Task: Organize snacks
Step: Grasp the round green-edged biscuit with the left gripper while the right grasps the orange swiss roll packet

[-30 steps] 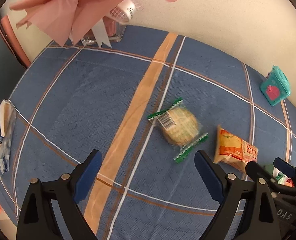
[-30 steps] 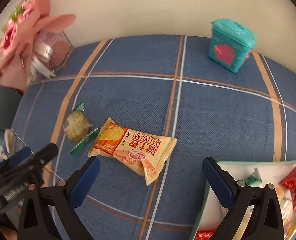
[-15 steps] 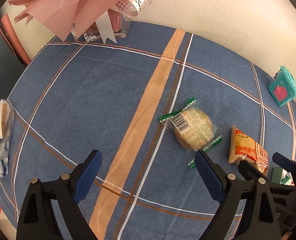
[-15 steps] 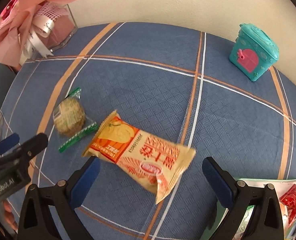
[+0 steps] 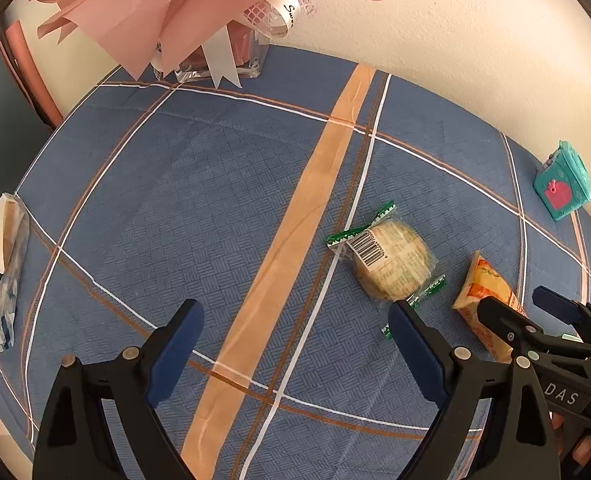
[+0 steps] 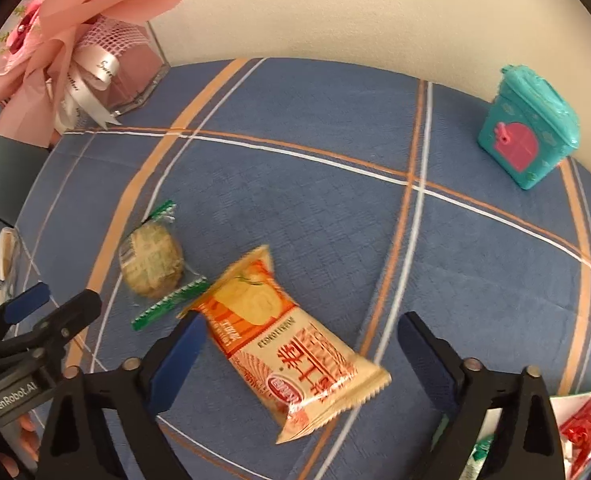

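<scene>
Straddling the orange snack packet (image 6: 291,354), the right gripper (image 6: 295,350) has its fingers apart, just narrowed, not yet pressing it. Left gripper (image 5: 291,344) gapes over bare blue-checked surface (image 5: 199,216). Beyond lies the round wrapped biscuit (image 5: 391,264); the teal box (image 6: 529,128) stands by the far edge.

a home: checked tablecloth (image 5: 199,200), pink bouquet (image 6: 67,52), snacks.

A blue checked tablecloth (image 6: 315,208) with orange and white stripes covers the bench. At its far left corner stands a clear glass vase (image 6: 135,76) with a pink paper bouquet (image 6: 67,40) and white ribbons. Near the far right edge stands a small teal box (image 6: 529,128) with a pink door.
</scene>
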